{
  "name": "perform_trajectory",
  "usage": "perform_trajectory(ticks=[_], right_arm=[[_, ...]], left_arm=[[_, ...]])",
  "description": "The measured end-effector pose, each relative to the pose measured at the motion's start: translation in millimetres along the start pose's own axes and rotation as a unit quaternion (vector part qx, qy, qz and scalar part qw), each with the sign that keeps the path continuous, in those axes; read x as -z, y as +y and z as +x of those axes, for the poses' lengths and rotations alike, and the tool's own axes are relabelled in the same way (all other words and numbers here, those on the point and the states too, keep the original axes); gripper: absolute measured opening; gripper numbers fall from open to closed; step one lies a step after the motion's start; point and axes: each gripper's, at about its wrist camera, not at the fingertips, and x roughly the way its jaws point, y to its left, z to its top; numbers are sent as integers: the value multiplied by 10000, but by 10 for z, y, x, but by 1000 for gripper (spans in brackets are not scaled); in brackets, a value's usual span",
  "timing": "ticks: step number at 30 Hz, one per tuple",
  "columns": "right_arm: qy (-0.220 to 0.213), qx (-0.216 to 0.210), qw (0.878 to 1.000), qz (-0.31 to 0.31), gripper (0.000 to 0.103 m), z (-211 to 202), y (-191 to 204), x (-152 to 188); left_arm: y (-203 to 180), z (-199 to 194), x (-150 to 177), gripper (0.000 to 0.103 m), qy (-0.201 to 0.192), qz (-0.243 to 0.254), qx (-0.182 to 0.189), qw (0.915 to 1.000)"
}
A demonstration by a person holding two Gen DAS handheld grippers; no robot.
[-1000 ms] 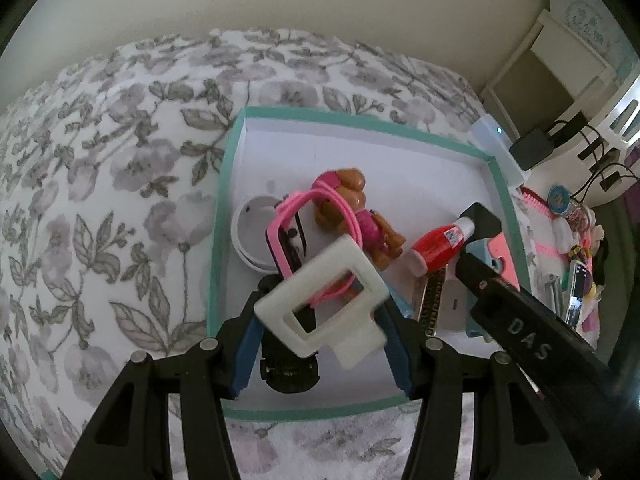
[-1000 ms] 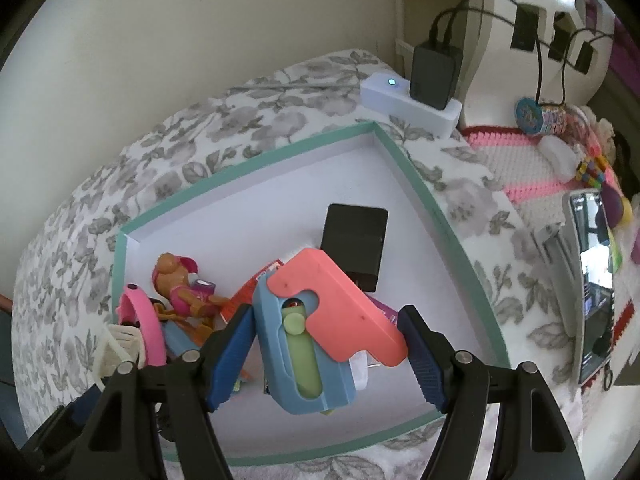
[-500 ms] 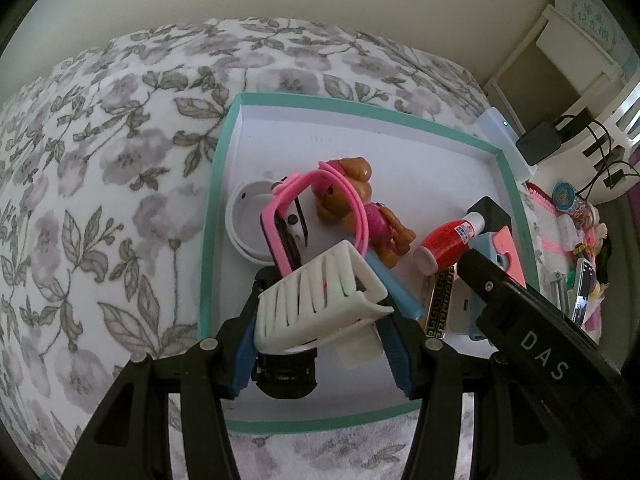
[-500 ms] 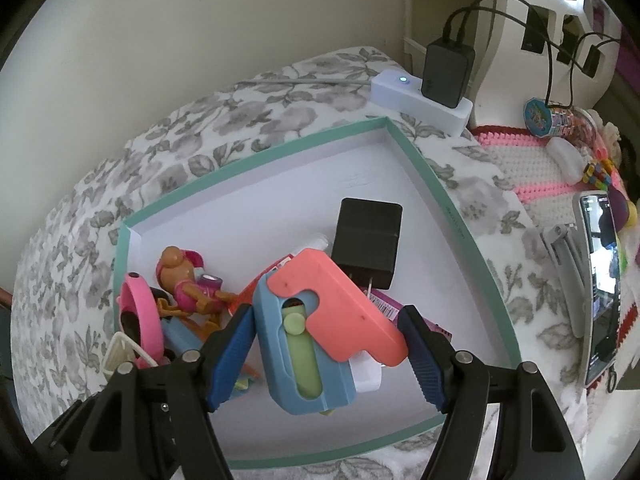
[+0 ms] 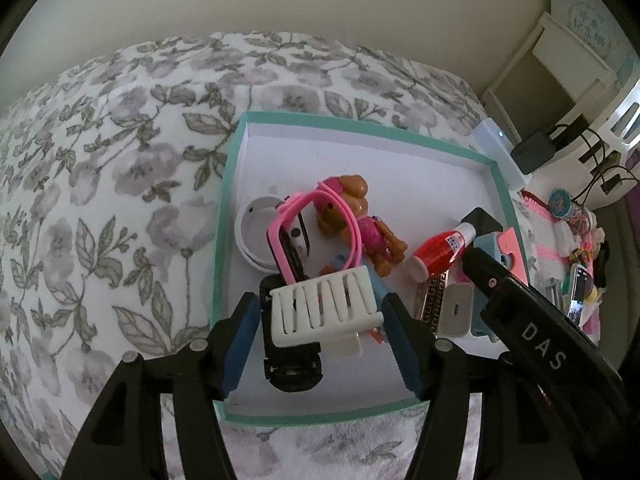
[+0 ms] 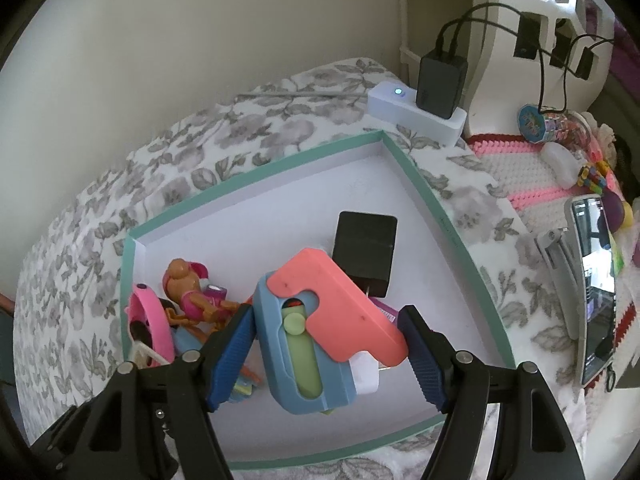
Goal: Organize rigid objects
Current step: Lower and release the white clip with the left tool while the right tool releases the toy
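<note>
Left gripper [image 5: 322,340] hangs over a teal-rimmed box [image 5: 224,216] on a floral bedspread [image 5: 100,200]; its jaws have just been opening and now stand clear of the white hair claw clip [image 5: 324,312] between them, which lies on a black object. Right gripper [image 6: 326,354] pinches a coral and blue toy [image 6: 320,320] above the same box. Risk: the clip could slide onto the pink watch [image 5: 296,240], and the toy, if let go here, would land on the crowded items and tip.

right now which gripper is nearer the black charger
Right. The right gripper sits just below the black charger; the left gripper is across the box, over the white clip.
</note>
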Motion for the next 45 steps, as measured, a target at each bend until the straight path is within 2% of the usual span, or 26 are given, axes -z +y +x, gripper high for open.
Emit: perform_trajectory(ticks=[7, 12, 19, 23, 25, 27, 28, 31, 36, 43, 45], right_arm=[[-76, 24, 9999, 84, 76, -33, -38, -21], [0, -4, 10000, 18, 76, 4, -13, -9], [171, -60, 9995, -253, 76, 98, 111, 49], [150, -20, 9993, -339, 76, 97, 141, 60], [182, -22, 9993, -338, 78, 110, 138, 63], [202, -42, 9992, -337, 80, 120, 141, 67], [213, -55, 9992, -340, 81, 125, 144, 69], [202, -95, 9990, -377, 90, 130, 167, 76], [139, -84, 9988, -461, 97, 113, 199, 75], [105, -68, 9987, -501, 102, 110, 203, 77], [90, -55, 9985, -540, 102, 110, 214, 79]], left_arm=[[146, -151, -35, 64, -258, -295, -41, 9992], [254, -235, -71, 64, -460, -505, -245, 9974], [319, -224, -74, 64, -413, -682, -59, 9968], [308, -232, -69, 65, -440, -663, -116, 9968], [313, -239, -70, 66, -468, -690, -141, 9964], [320, -250, -71, 75, -496, -706, -142, 9962], [322, -256, -72, 77, -505, -708, -131, 9961], [325, -274, -77, 77, -551, -716, -143, 9958], [362, -293, -93, 77, -607, -797, -233, 9947], [482, -228, -98, 79, -604, -918, -653, 9918], [537, -208, -98, 84, -622, -934, -780, 9906]])
